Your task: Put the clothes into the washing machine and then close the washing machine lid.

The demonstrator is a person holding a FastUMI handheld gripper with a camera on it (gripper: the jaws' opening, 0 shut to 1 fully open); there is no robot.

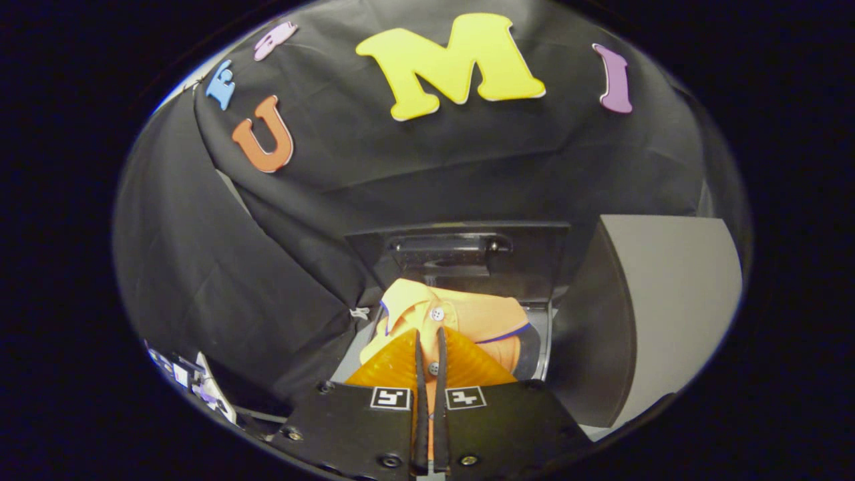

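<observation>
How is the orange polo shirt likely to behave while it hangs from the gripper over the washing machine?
The orange polo shirt is probably floppy: it bunches and folds ahead of the gripper, whose fingers pinch its placket. It looks light and thin, so it should sag and drape into the washing machine rather than hold shape.

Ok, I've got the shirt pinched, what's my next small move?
Probably lower it straight down and let go. The gripper is shut on the orange shirt, which hangs over the washing machine opening just ahead, and the lid stands raised behind it, so nothing seems to block the drop.
</observation>
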